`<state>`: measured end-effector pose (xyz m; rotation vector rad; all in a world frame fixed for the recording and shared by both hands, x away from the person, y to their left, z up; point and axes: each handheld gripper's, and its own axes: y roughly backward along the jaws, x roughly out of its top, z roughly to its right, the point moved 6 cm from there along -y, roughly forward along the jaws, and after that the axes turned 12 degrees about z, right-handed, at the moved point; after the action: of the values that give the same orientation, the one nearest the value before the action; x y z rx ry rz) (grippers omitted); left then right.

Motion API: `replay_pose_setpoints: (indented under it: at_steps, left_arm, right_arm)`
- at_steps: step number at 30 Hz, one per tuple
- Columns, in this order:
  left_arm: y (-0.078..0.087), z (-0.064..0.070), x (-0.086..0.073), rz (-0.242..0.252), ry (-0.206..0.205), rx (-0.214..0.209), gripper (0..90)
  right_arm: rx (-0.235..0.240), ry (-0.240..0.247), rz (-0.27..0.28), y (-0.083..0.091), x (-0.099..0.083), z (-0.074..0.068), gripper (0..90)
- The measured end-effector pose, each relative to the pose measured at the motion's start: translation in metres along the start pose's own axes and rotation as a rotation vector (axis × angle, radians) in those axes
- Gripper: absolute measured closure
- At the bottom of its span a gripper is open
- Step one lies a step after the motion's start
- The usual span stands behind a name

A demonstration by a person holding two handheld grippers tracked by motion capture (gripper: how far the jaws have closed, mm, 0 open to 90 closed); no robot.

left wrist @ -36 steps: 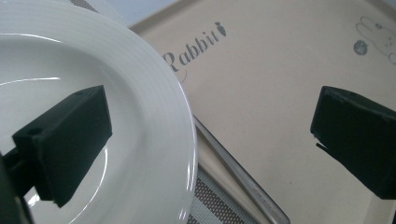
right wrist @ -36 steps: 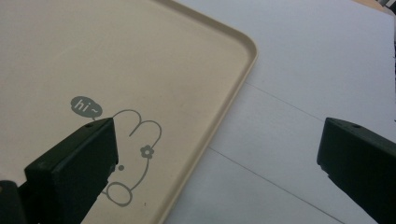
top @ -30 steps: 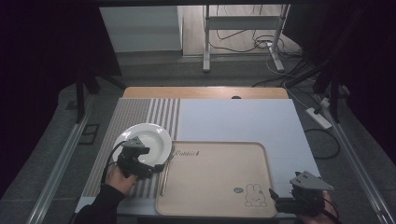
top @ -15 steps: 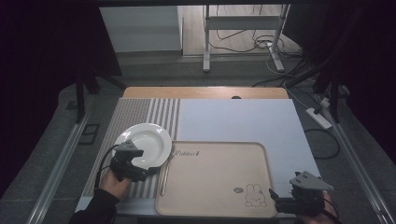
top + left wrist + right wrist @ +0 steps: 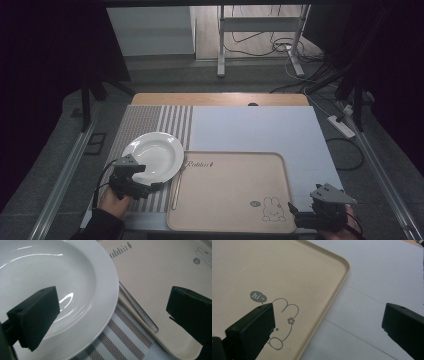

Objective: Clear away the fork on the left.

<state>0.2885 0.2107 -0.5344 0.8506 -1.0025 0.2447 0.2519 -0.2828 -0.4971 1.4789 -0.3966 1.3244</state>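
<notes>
The left gripper (image 5: 150, 186) stood released, its jaws spread wide, with the white plate (image 5: 153, 156) just ahead of it and partly between them in the left gripper view; the plate's near rim (image 5: 107, 297) ran between the two black jaws, touching neither. The plate lay on a striped mat (image 5: 145, 125), just beside the beige tray (image 5: 230, 190) on the gripper's right, with a thin pale rod (image 5: 138, 308) lying along the tray's edge. Glazed and glossy, the plate looked stiff, slippery and breakable; I would judge the raised rim the only sound hold, one jaw under and one over, closed gently. The right gripper (image 5: 300, 214) was likewise wide open and empty, at the tray's near corner beside the rabbit drawing (image 5: 282, 322).
</notes>
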Motion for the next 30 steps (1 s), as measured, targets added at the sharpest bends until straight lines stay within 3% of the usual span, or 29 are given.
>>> replay_pose_setpoints:
  at_steps: [13, 30]
  left_arm:
    - [0.018, -0.006, -0.014, 0.009, 0.039, 0.031, 0.0]
    - [0.037, -0.007, -0.021, 0.036, 0.040, 0.080, 0.0]
  right_arm:
    - [-0.001, 0.001, -0.003, -0.001, 0.000, 0.000, 0.0]
    - [-0.003, -0.001, -0.006, -0.001, 0.000, 0.001, 0.0]
